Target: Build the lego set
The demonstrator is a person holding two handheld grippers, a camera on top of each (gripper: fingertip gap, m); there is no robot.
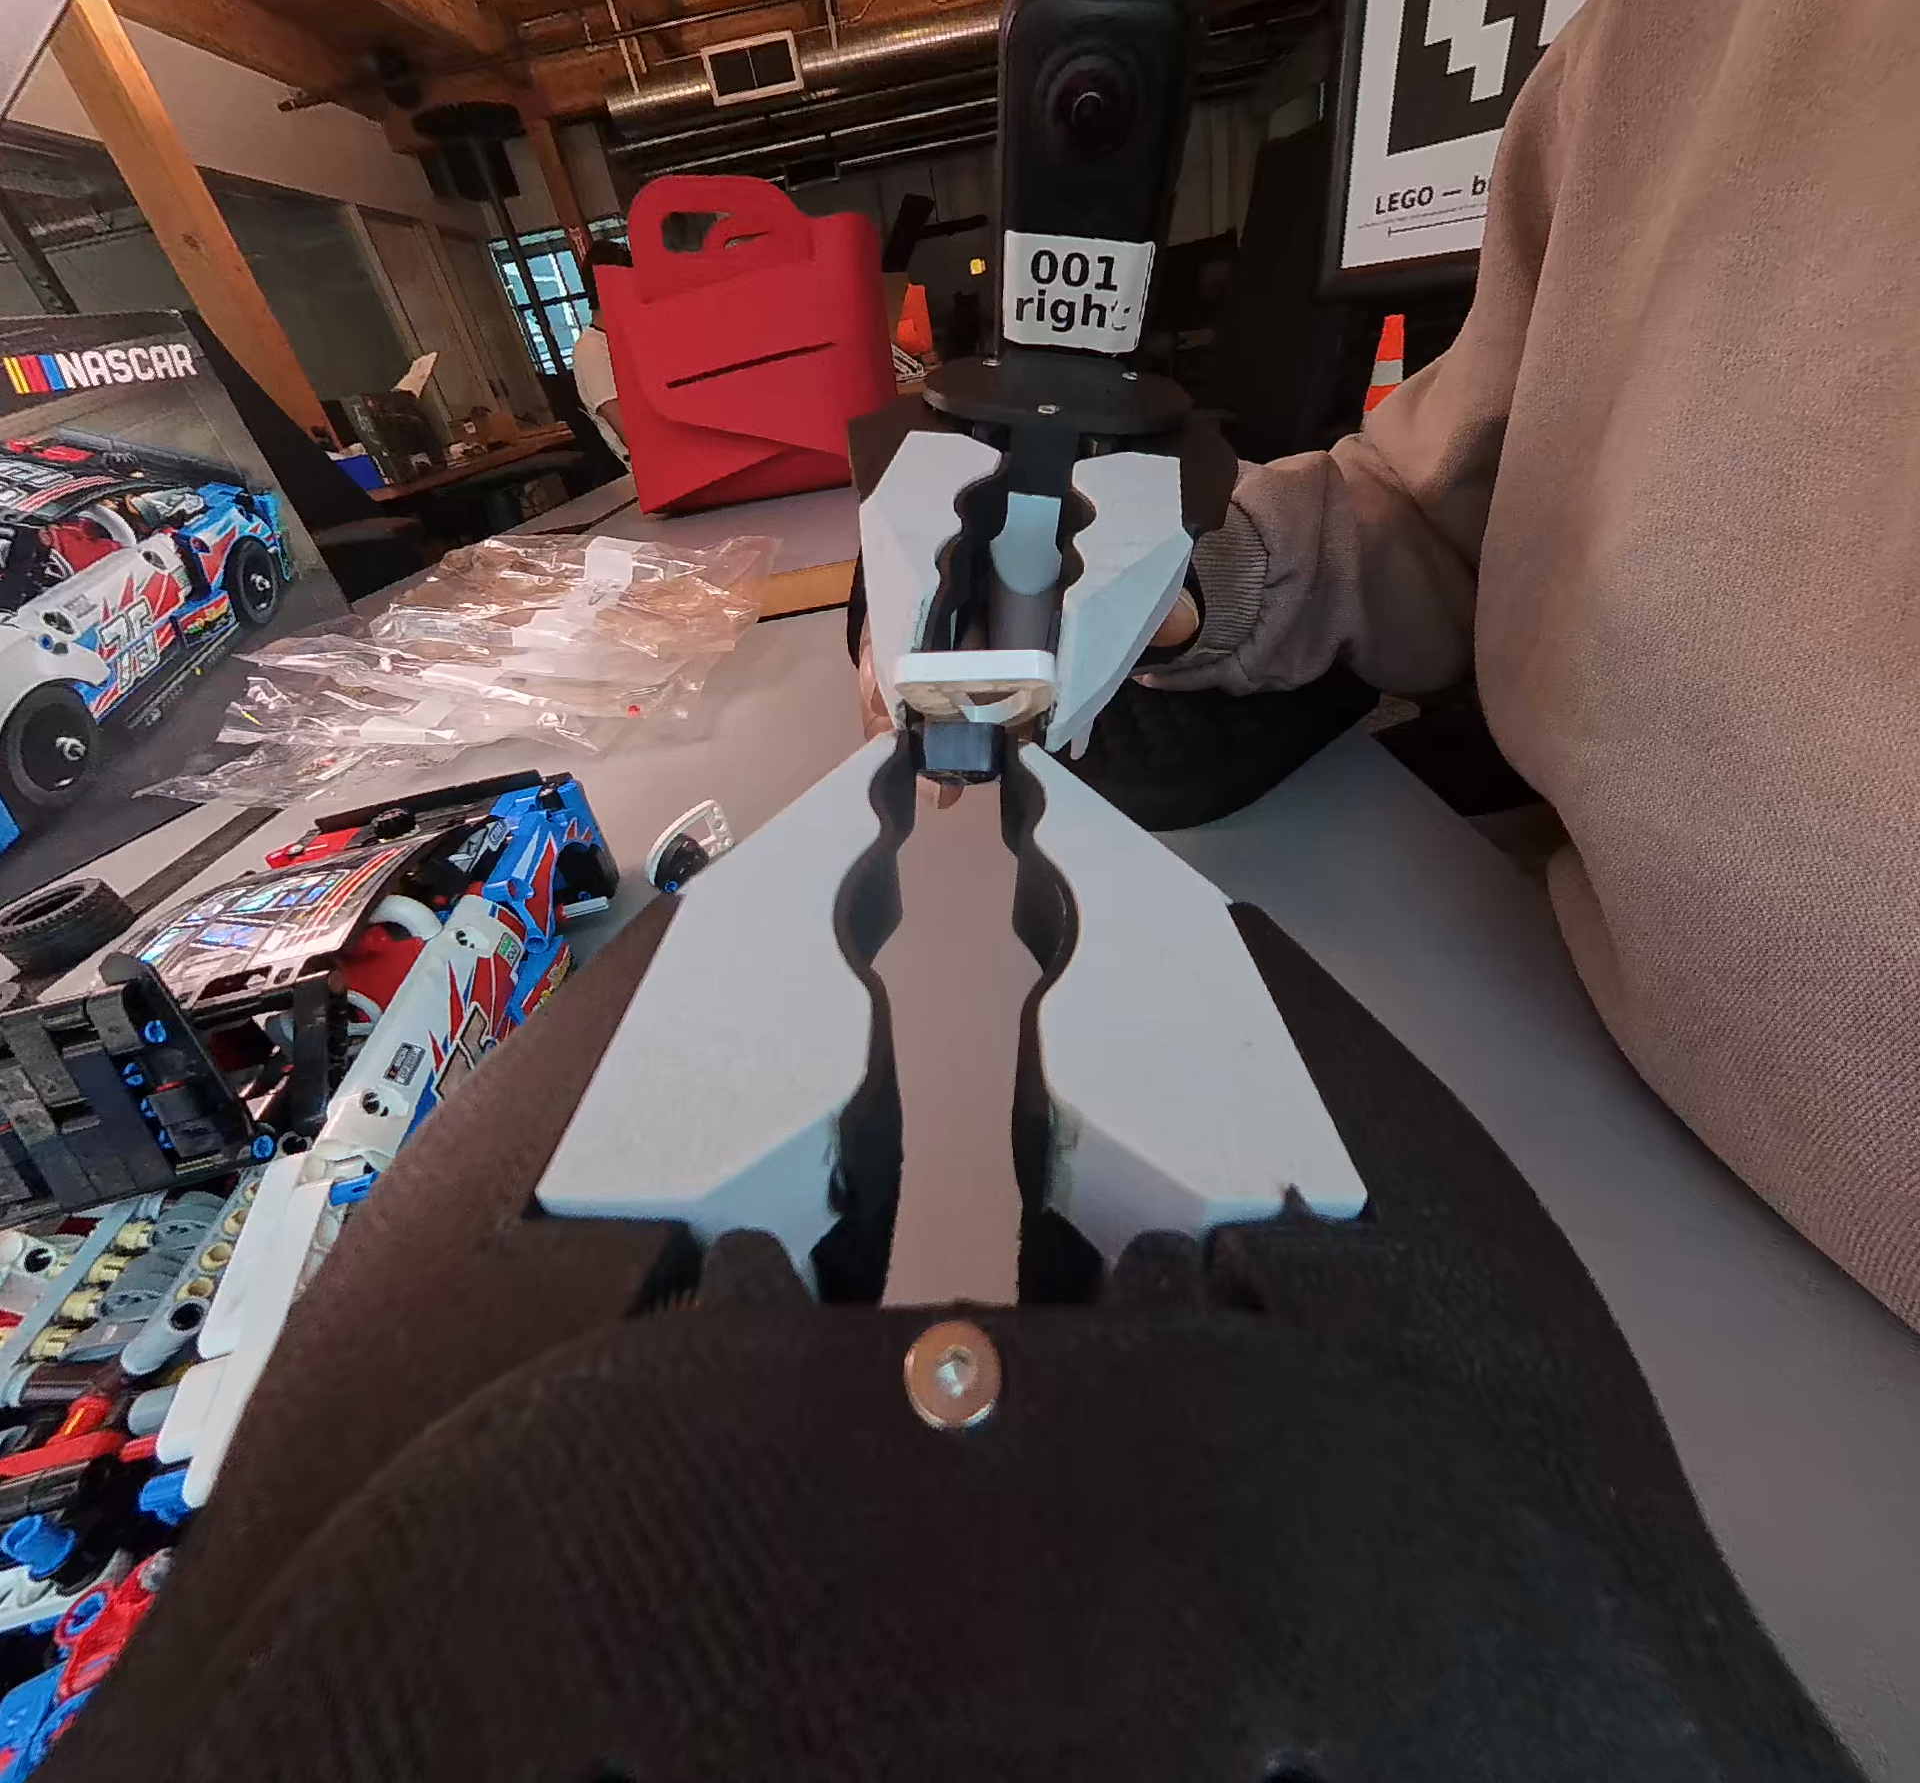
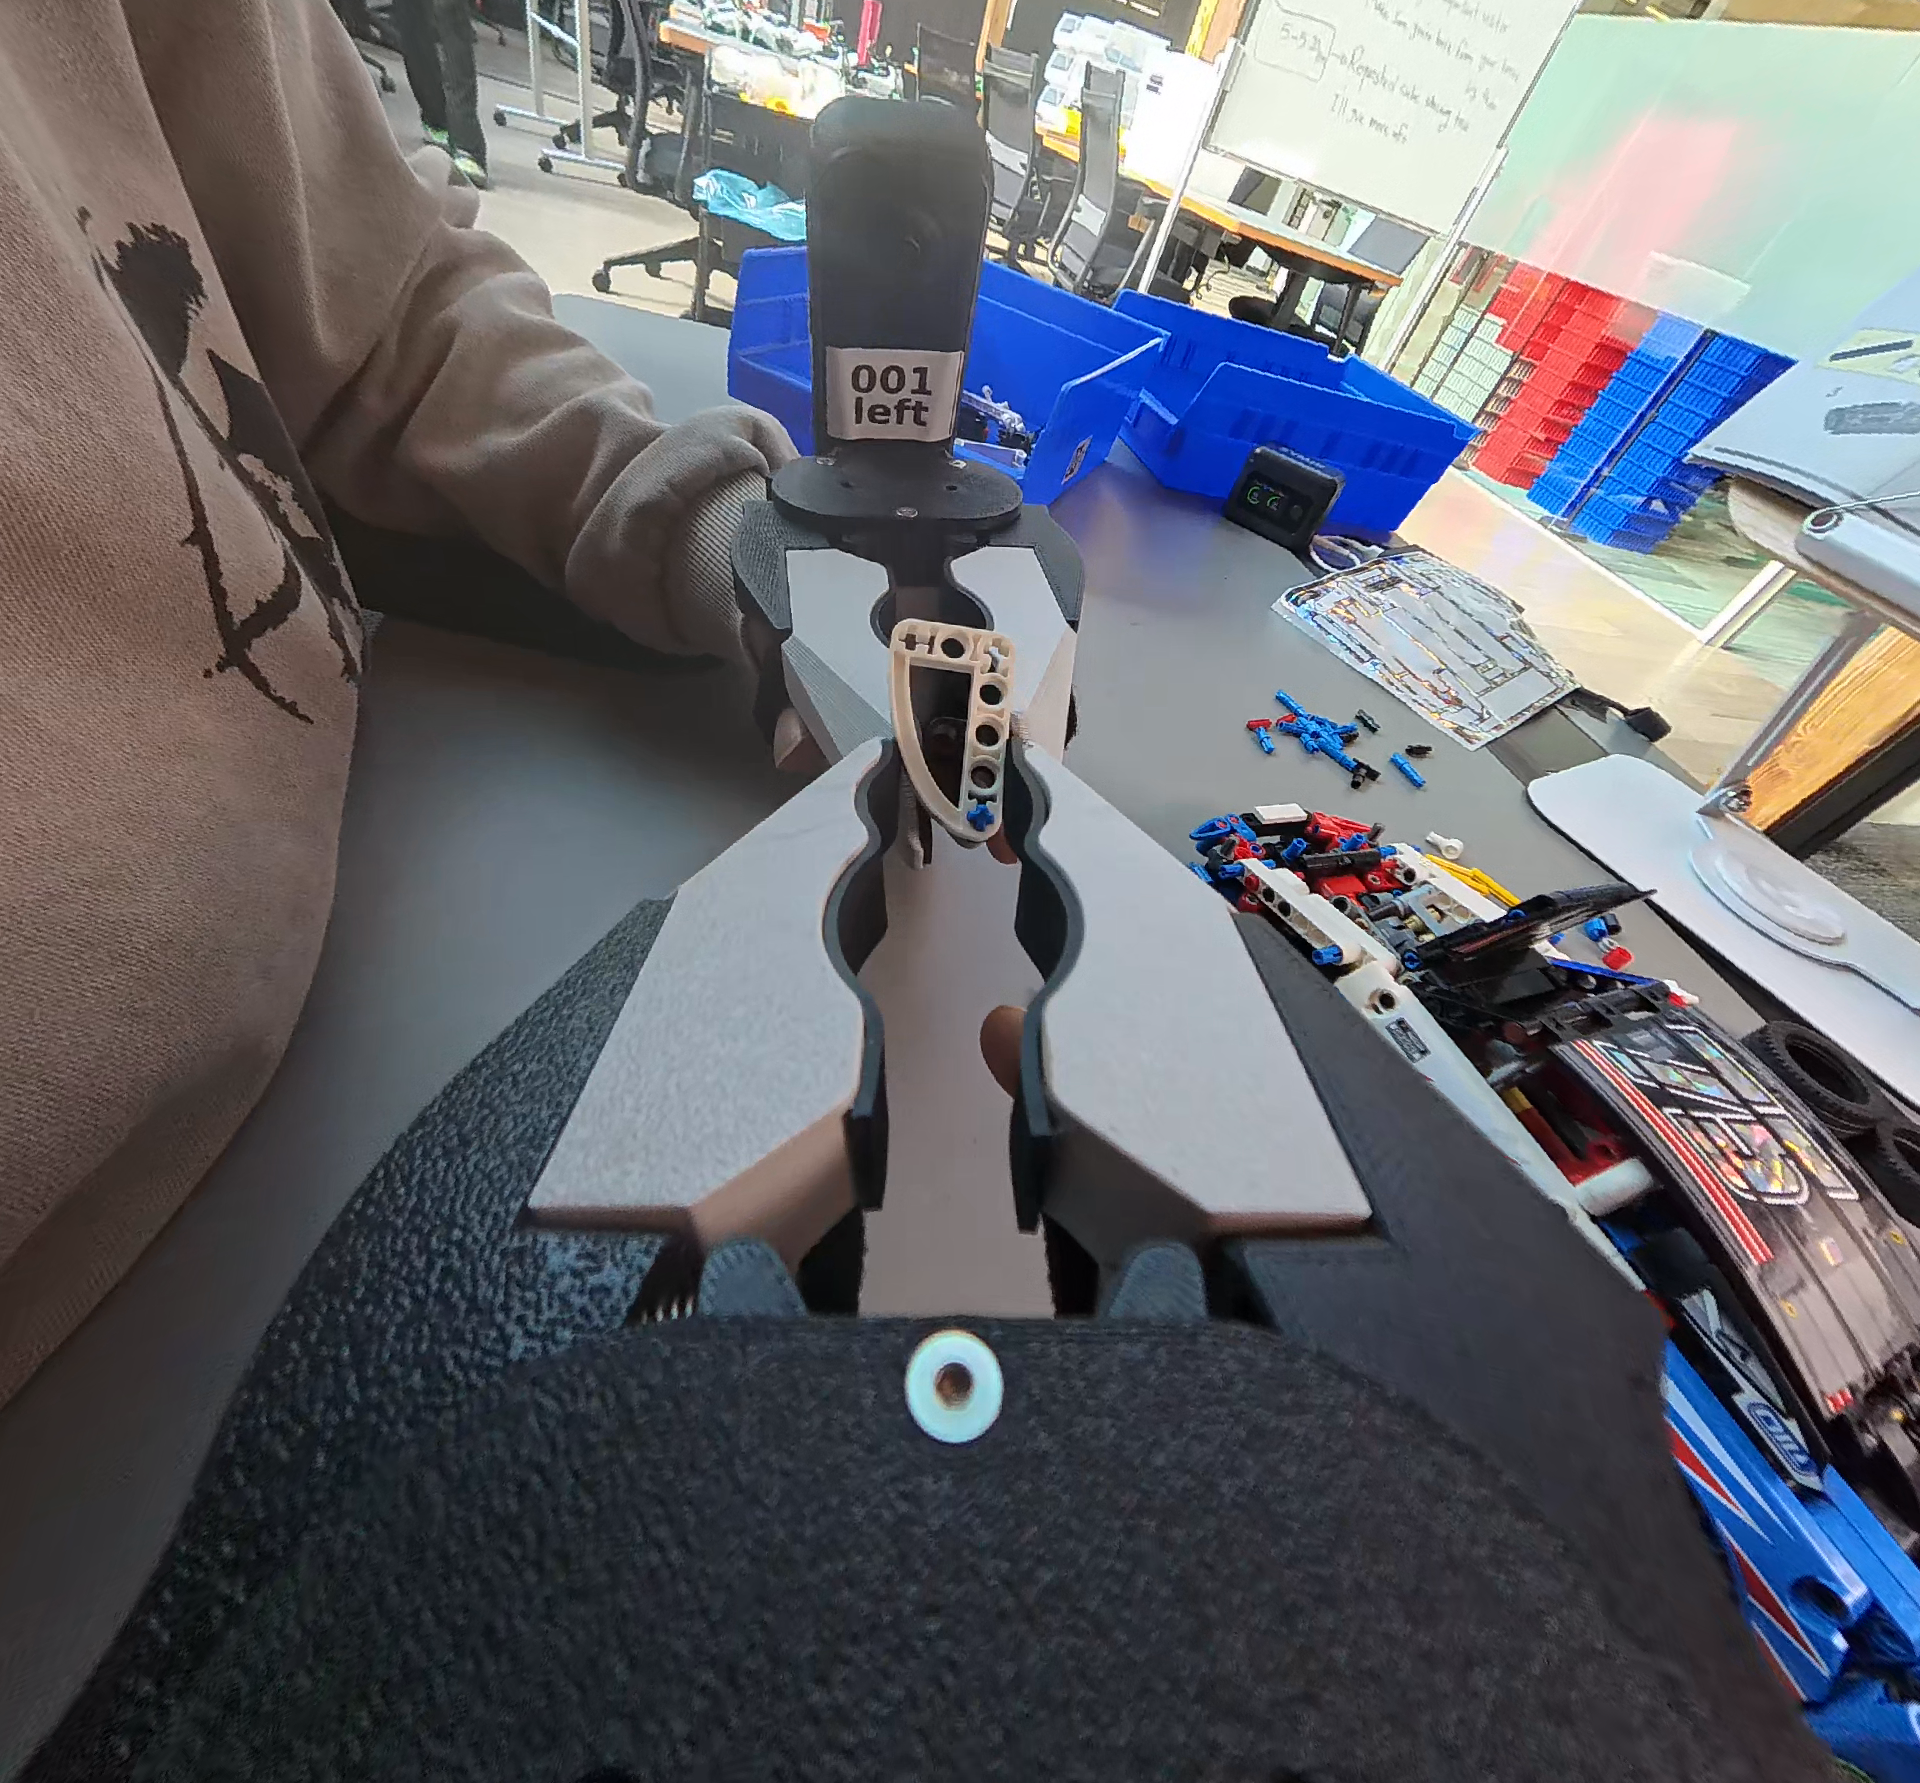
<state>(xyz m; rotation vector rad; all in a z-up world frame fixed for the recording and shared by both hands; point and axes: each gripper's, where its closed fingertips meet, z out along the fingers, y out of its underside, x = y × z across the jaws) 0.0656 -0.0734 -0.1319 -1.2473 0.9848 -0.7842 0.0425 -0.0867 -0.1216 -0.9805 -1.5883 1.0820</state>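
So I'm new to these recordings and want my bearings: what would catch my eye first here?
Two hand-held grippers meet tip to tip in mid-air over the grey table, the right gripper and the left gripper, with a white curved Lego panel between their tips. Beside them lies the half-built race car in blue, white and red. Its box stands behind it.

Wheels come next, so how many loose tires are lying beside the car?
2. One black tire lies on the table just beyond the car; a second tire sits beside it, cut off by the picture edge. More may be hidden.
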